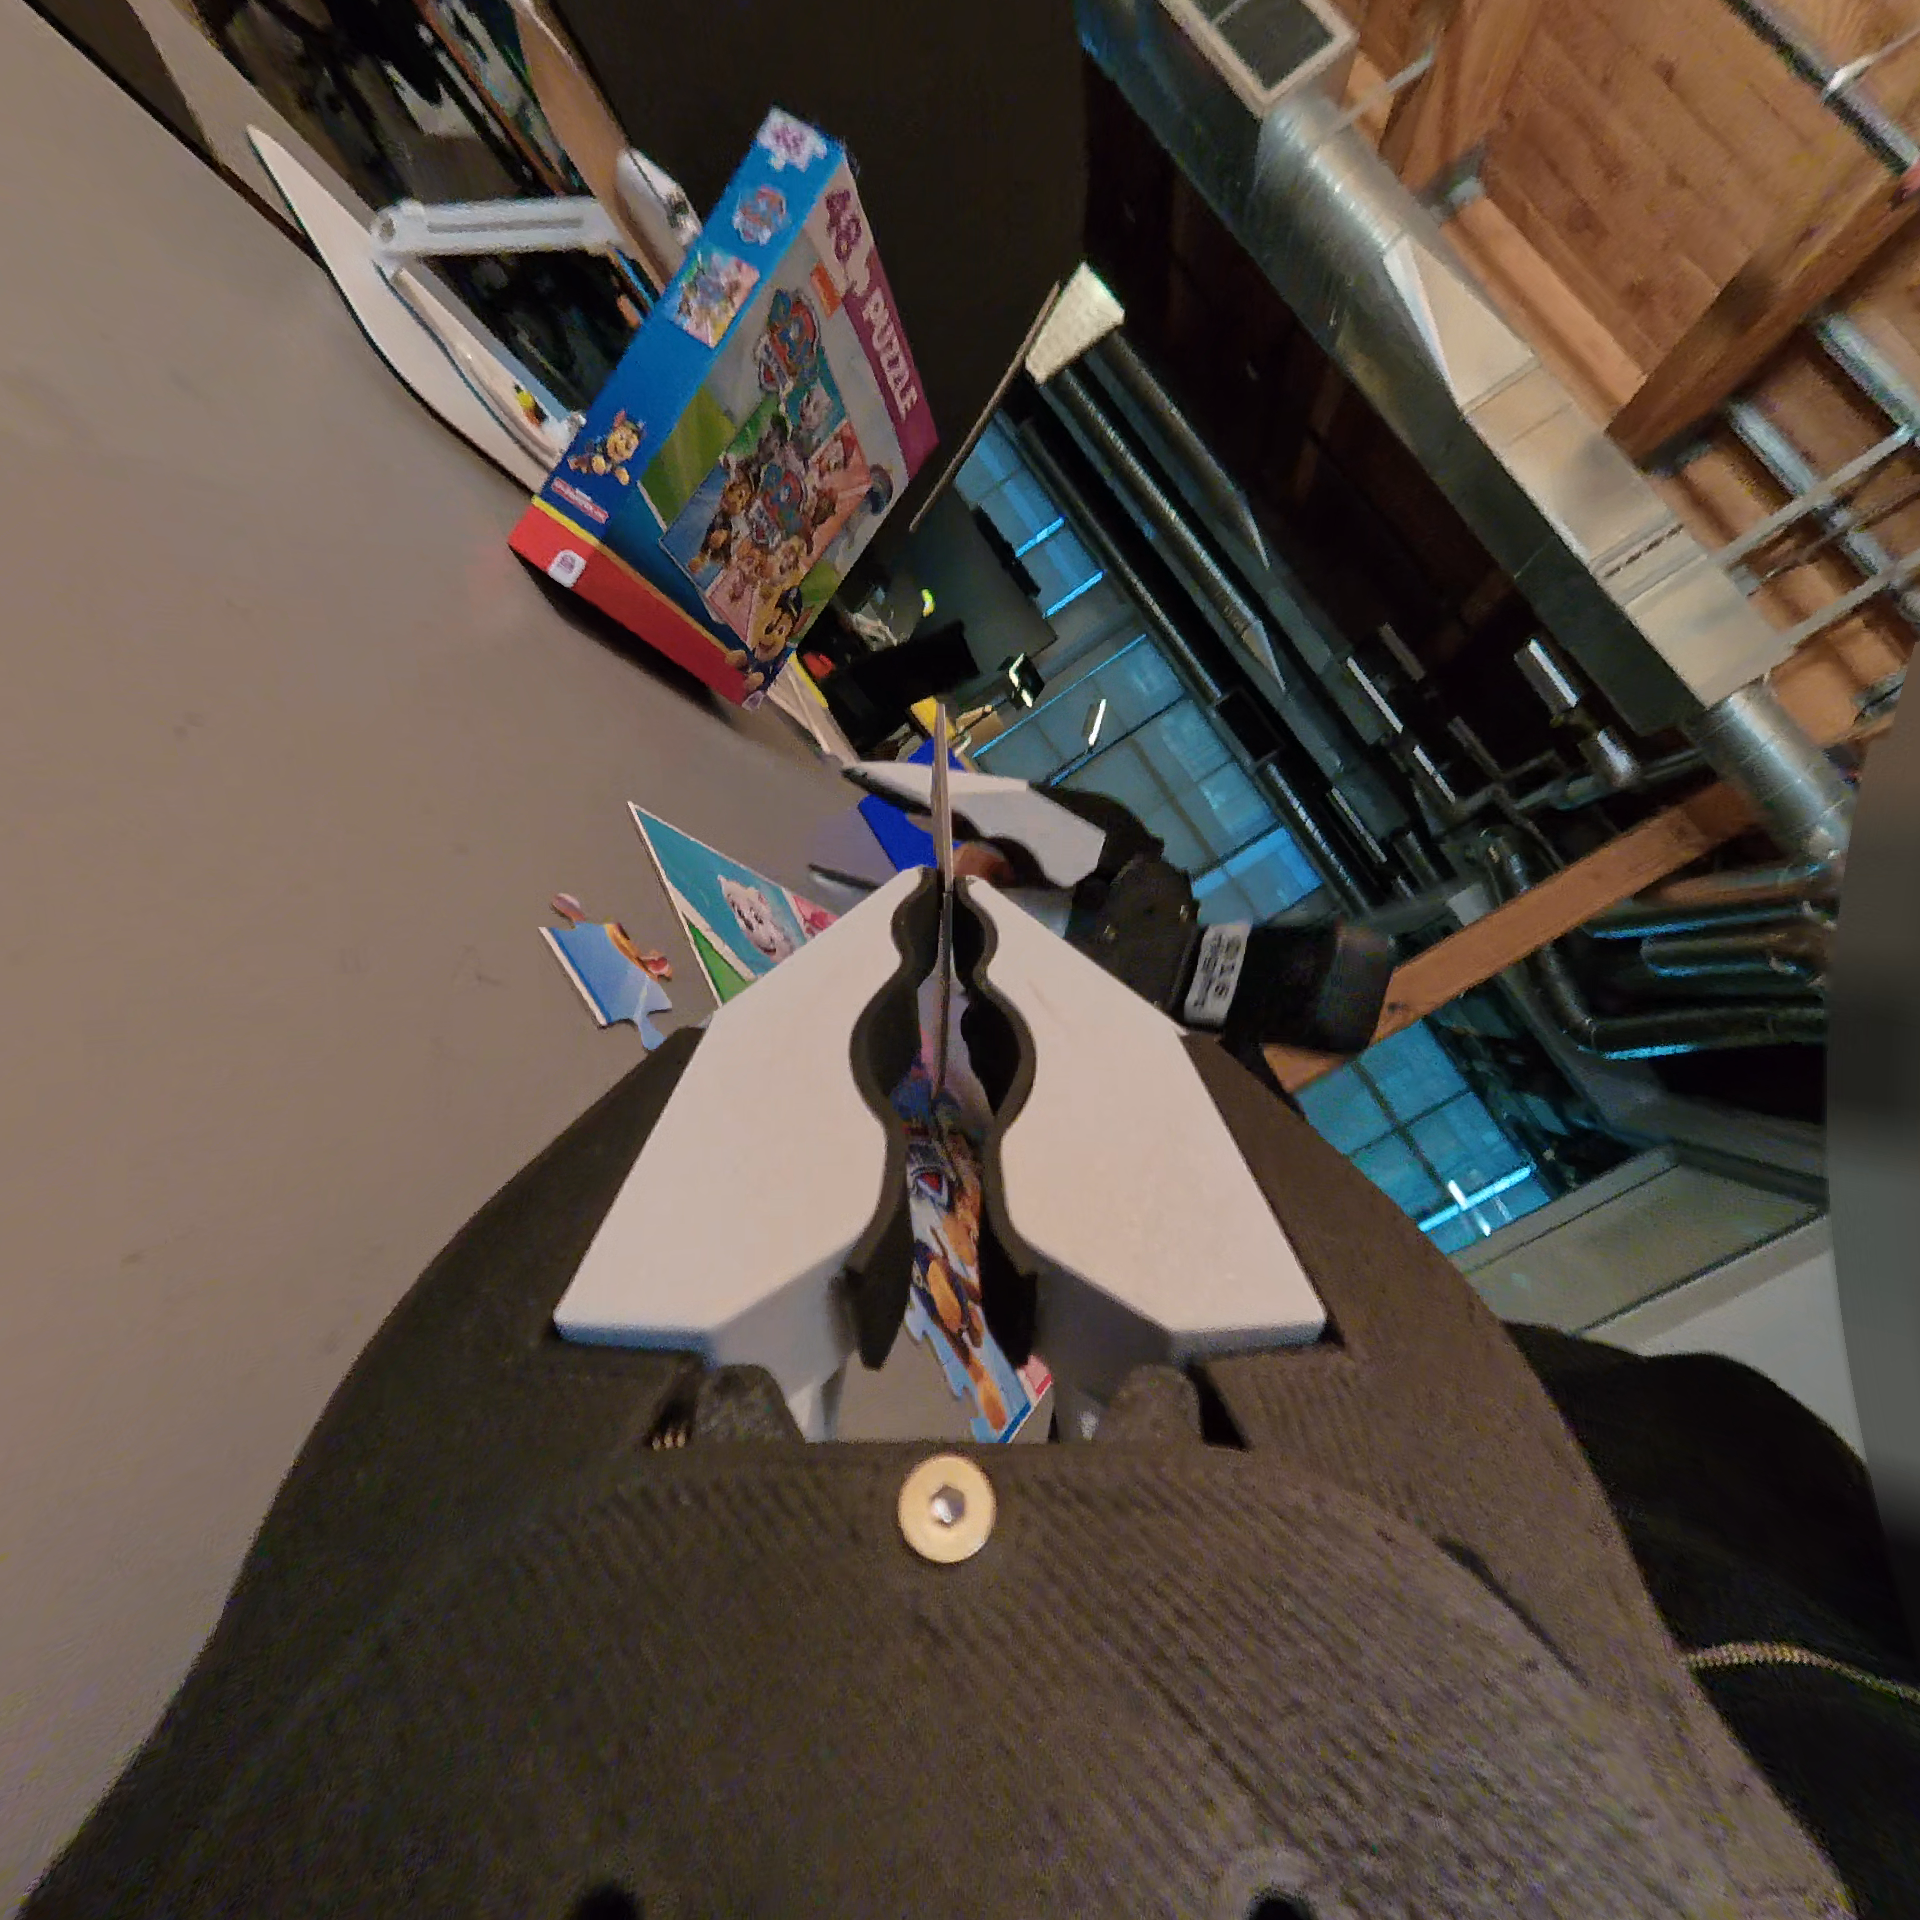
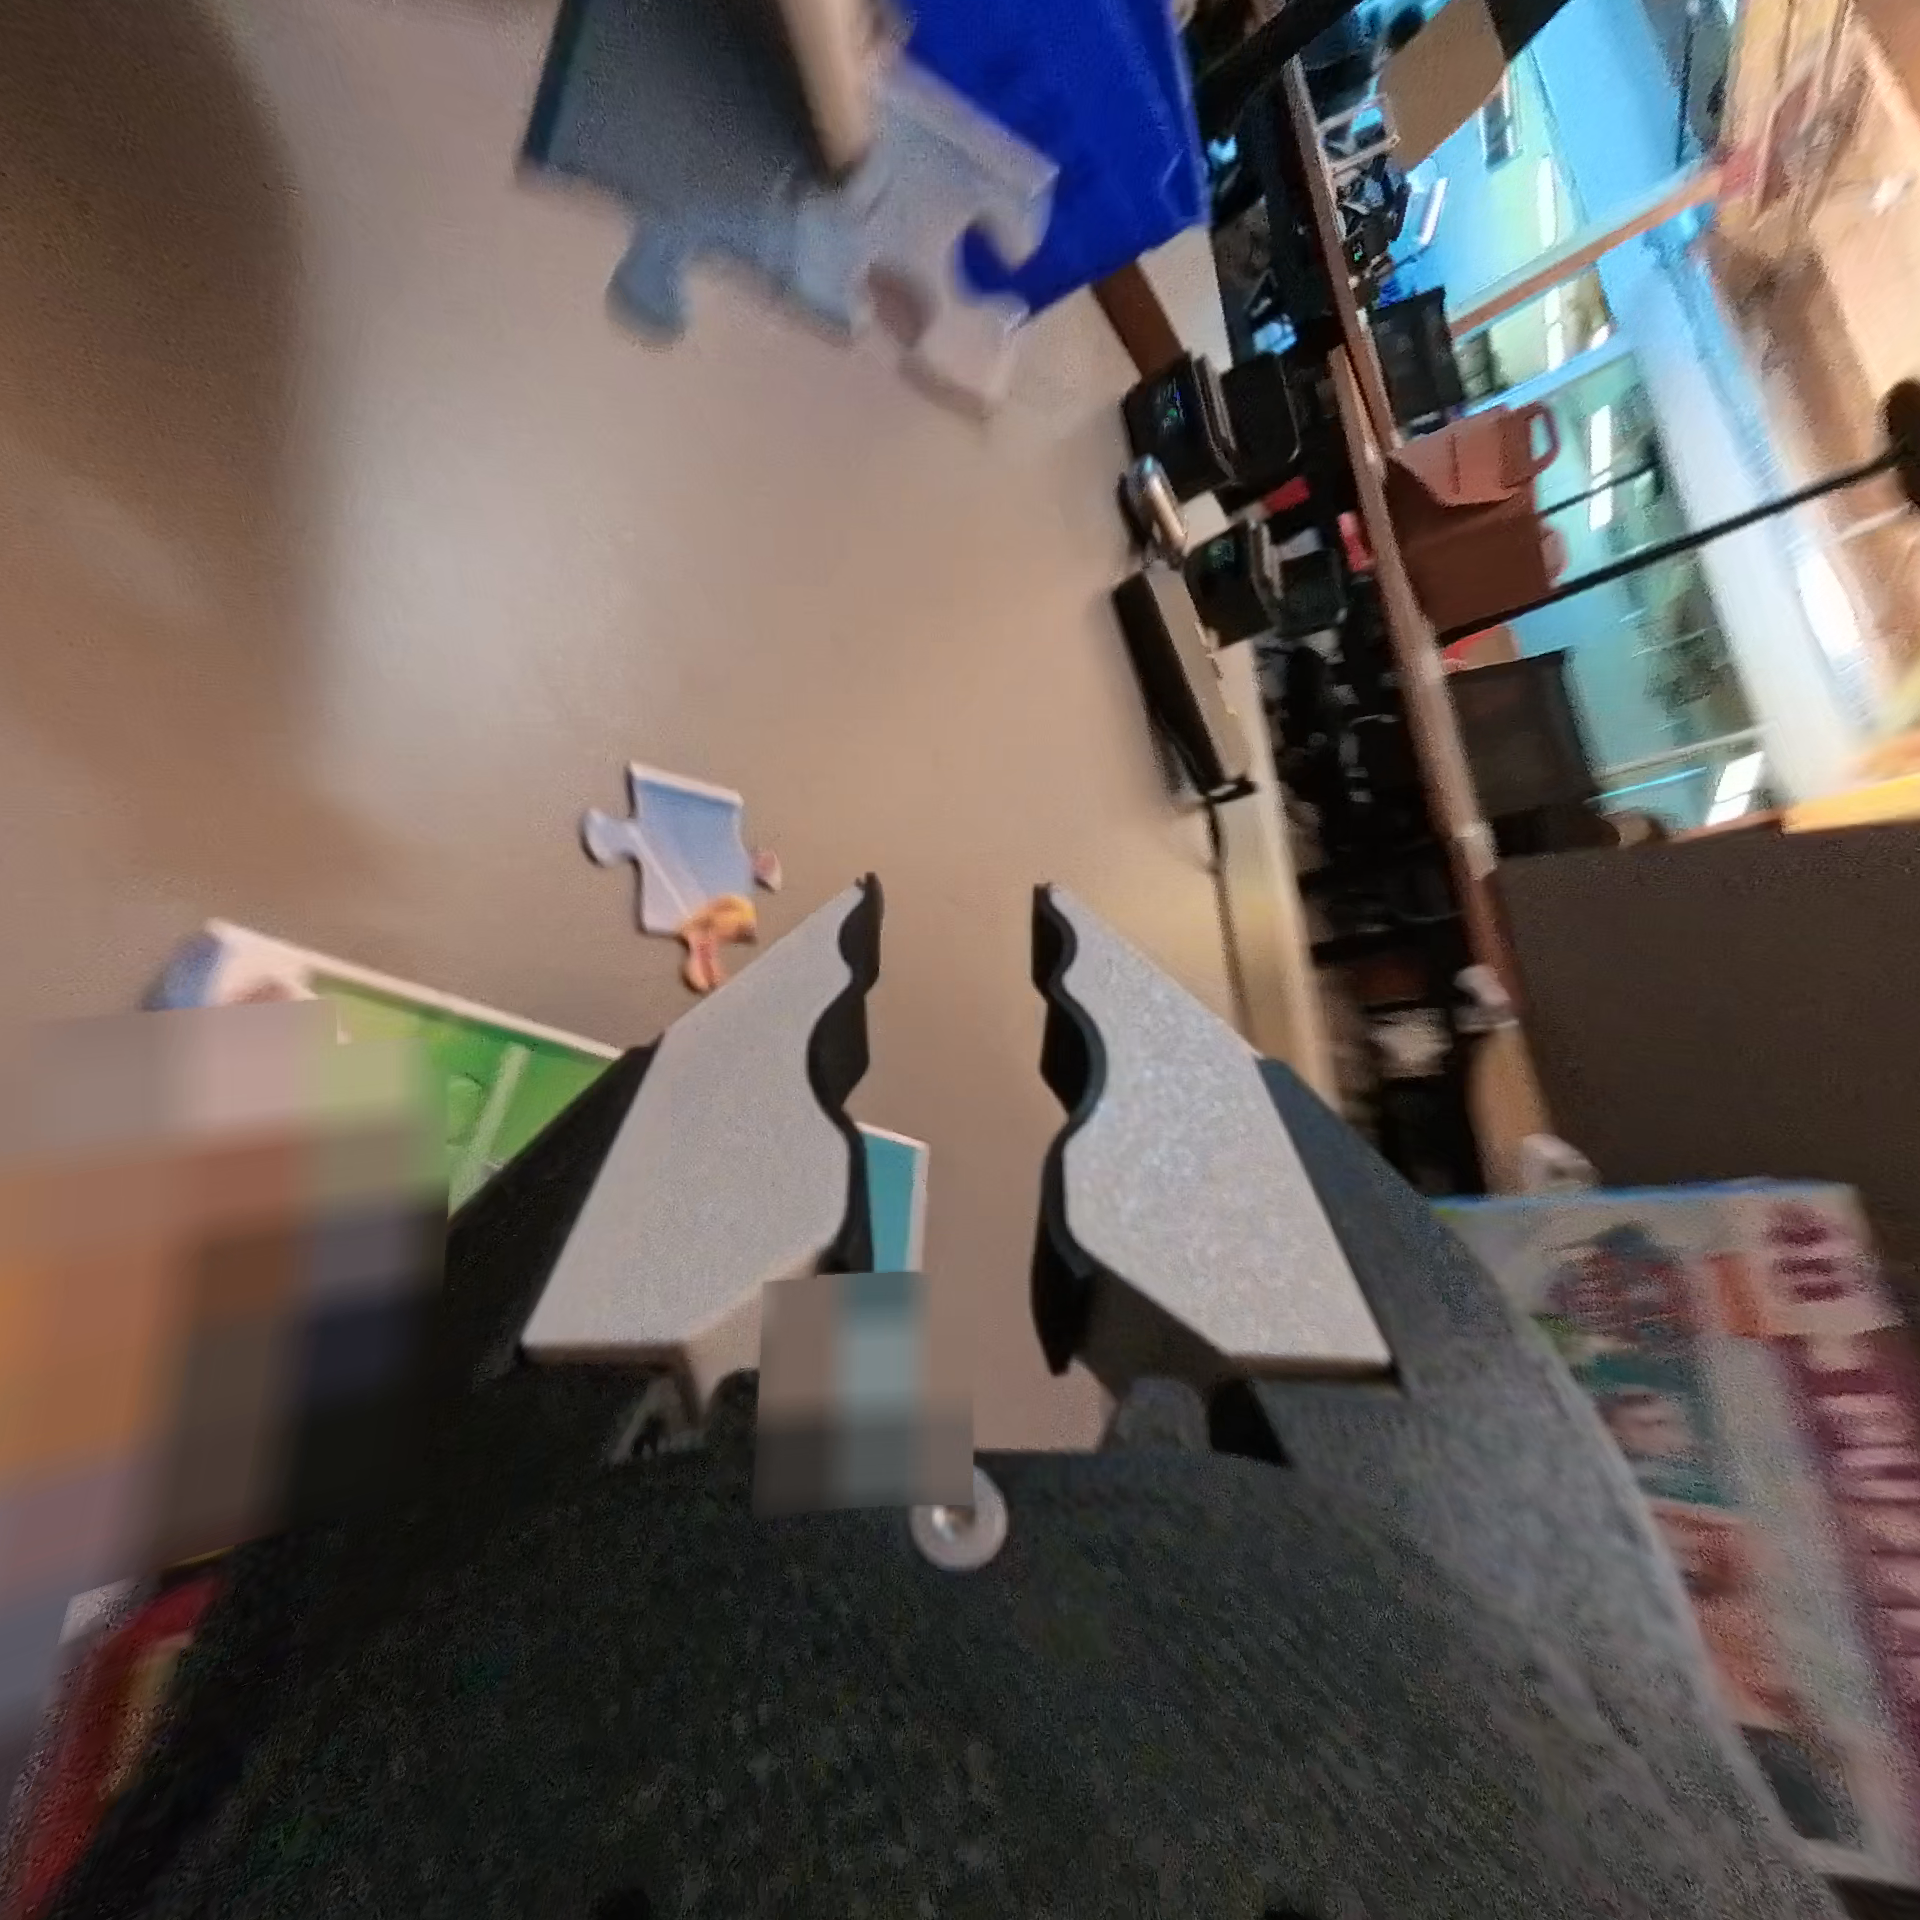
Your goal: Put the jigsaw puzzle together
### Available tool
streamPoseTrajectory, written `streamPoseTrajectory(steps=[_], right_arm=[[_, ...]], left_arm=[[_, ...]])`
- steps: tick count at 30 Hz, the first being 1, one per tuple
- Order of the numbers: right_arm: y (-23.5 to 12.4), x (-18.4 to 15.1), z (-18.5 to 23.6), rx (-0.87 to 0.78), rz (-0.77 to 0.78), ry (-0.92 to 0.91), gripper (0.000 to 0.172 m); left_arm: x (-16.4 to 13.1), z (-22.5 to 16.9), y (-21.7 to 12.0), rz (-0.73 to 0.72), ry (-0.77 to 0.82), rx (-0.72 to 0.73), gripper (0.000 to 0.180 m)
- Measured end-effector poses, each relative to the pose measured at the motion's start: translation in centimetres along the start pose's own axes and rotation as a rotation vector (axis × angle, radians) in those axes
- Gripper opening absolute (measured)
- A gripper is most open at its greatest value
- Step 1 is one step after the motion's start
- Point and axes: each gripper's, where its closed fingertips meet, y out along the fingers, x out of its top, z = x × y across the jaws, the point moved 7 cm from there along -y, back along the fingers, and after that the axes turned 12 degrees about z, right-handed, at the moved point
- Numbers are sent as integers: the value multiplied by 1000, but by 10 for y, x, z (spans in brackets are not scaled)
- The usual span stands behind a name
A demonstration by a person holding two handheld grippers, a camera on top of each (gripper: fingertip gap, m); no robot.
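Puzzle piece (image 1: 940, 831) edge-on, pinched in left gripper (image 1: 943, 888) jaws, right gripper (image 2: 956, 904) jaws spread, blurred.

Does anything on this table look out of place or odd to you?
One loose puzzle piece lies alone on the grey table, apart from the assembled section. The left gripper pinches another puzzle piece upright on edge. The puzzle box stands tilted. Nothing looks damaged or spilled.

Left hand-held gripper (image 1: 943, 894) clamped; right (image 2: 956, 914) agape.
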Motion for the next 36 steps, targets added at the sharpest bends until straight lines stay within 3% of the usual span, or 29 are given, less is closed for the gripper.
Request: streamPoseTrajectory(steps=[5, 8, 9, 13, 17, 19, 27, 31, 36], right_arm=[[-20, 14, -11, 410, -312, 581, 47], [-27, 23, -15, 678, -473, 797, 50], [-28, 23, -14, 752, -500, 839, 47], [-32, 18, -13, 939, -577, 914, 3], [-33, 9, -21, 951, -624, 991, 0], [-32, 5, -25, 927, -632, 1018, 0], [-18, -18, -33, 801, -540, 1140, 0], [0, -37, -34, 733, -378, 1223, 0], [35, -48, -19, 809, -94, 1225, 0]], left_arm=[[-12, -15, 24, 103, 77, -63, 0], [-18, -26, 34, 139, 128, -93, 0], [-19, -29, 36, 150, 145, -96, 0], [-21, -34, 41, 142, 184, -64, 2], [-24, -33, 44, 159, 181, -65, 12], [-27, -29, 46, 195, 185, -40, 0], [-22, -27, 39, 173, 222, -3, 0], [-16, -5, 26, 173, 167, 189, 0], [-18, 24, 14, 282, 116, 441, 0]])
